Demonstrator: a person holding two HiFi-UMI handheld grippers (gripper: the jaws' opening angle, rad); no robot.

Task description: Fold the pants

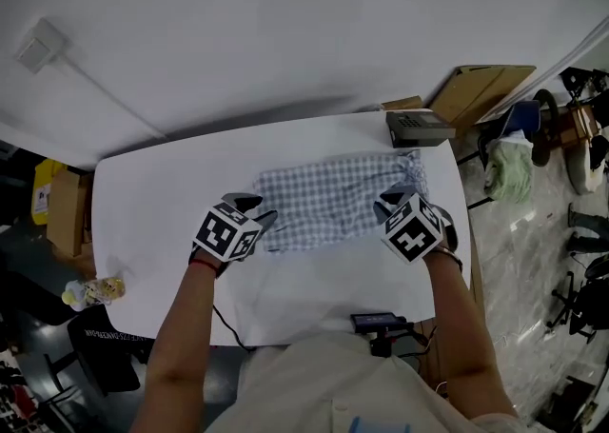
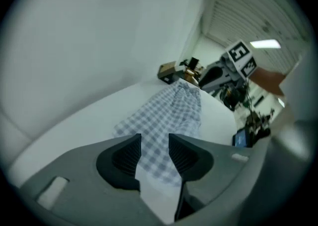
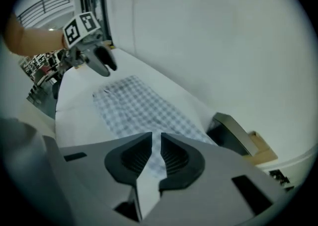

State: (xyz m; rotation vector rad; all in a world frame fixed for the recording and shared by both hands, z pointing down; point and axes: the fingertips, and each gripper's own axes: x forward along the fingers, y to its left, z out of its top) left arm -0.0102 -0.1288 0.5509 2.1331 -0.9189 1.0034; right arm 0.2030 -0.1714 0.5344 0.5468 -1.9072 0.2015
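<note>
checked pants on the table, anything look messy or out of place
The blue-and-white checked cloth pants lie rumpled on the white table, bunched at the right end with an uneven near edge. Nothing spilled.

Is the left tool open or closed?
Open. The left tool has its jaws apart, and the checked pants show through the gap, unpinched.

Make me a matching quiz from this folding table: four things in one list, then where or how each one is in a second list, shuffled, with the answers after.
Things:
1. pants
2. grey box
3. left claw
4. cardboard

Place or state:
A. brown, off the table, past its far right corner
B. checked, lying flat mid-table
C. jaws apart, at the left end of the cloth
D. on the table's far right corner

Pairs: 1-B, 2-D, 3-C, 4-A
</note>
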